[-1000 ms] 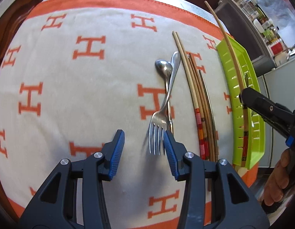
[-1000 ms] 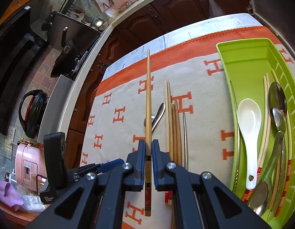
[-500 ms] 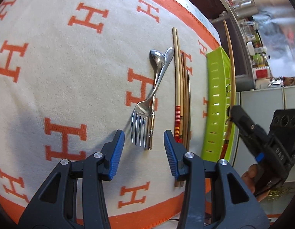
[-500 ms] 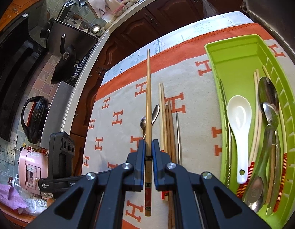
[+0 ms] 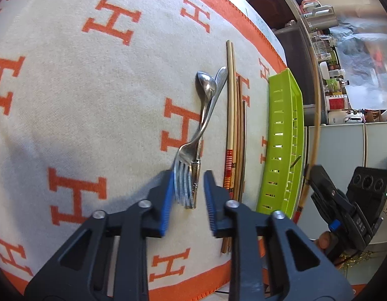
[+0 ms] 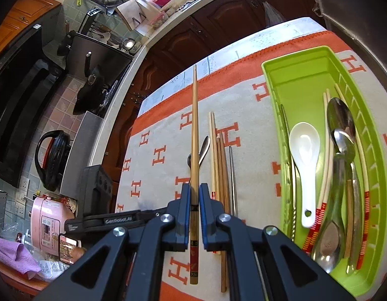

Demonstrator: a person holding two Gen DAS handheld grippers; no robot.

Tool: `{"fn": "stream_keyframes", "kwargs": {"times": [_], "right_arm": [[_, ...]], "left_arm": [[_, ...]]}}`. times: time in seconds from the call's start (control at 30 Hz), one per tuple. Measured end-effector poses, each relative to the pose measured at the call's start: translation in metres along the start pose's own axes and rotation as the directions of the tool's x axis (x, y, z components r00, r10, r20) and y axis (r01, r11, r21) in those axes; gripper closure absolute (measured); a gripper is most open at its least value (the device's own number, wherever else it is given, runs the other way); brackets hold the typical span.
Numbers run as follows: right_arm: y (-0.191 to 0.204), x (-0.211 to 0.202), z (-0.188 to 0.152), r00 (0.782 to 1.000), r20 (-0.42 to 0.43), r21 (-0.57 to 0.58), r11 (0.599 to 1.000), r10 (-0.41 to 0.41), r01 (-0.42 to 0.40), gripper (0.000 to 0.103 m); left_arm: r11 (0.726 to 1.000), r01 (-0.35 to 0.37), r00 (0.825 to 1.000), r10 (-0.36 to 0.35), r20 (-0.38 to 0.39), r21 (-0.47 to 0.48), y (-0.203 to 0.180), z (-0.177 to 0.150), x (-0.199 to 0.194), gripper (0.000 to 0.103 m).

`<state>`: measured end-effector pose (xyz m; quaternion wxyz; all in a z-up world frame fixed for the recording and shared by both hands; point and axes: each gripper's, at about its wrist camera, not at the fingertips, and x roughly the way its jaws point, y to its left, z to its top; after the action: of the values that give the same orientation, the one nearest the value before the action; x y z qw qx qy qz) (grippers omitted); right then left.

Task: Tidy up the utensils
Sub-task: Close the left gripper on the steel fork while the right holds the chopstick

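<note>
A metal fork (image 5: pixel 193 148) lies across a metal spoon (image 5: pixel 206 85) on the cream and orange cloth (image 5: pixel 93 100). My left gripper (image 5: pixel 188 173) is low over the fork's tines and its jaws are closing around them. The left pad touches the tines; a gap shows at the right pad. Several chopsticks (image 5: pixel 229 100) lie just right of the fork. My right gripper (image 6: pixel 194 188) is shut on a long bamboo chopstick (image 6: pixel 194 130), held above the cloth left of the green tray (image 6: pixel 293 80). In the tray lie a white spoon (image 6: pixel 303 150), metal spoons and chopsticks.
The green tray (image 5: pixel 281 125) stands along the cloth's right side, close to the table edge. A person's hand (image 5: pixel 323 243) holds the right gripper (image 5: pixel 316 175) beyond it. A pink cooker (image 6: pixel 48 225) and a black kettle (image 6: pixel 52 160) stand on the counter at left.
My left gripper has sunk and rolled towards the fork, and its jaws have narrowed around the tines. The right gripper has shifted slightly with the chopstick still in it.
</note>
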<state>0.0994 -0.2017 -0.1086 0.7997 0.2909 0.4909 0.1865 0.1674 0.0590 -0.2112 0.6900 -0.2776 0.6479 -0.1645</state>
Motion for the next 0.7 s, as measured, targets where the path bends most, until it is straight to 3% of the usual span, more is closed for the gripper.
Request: {"fn": "stream_keyframes", "kwargs": {"times": [0.27,0.43,0.7], "right_arm": [[-0.018,-0.026,-0.013,0.999,0.039,0.041,0.999,-0.014,0.012,0.096],[-0.033,-0.04,-0.019,0.998,0.066,0.08,0.997,-0.023,0.017,0.096],[-0.056,-0.058,-0.023,0.993,0.104,0.142,0.989,-0.049,0.034,0.096]], "left_arm": [[0.998,-0.046,0.996,0.043,0.072,0.032,-0.008,-0.007,-0.007,0.103],[0.996,-0.081,0.989,0.075,0.129,0.042,-0.018,-0.017,-0.024,0.103],[0.997,-0.076,0.973,0.069,0.221,0.02,-0.029,-0.028,-0.057,0.103]]}}
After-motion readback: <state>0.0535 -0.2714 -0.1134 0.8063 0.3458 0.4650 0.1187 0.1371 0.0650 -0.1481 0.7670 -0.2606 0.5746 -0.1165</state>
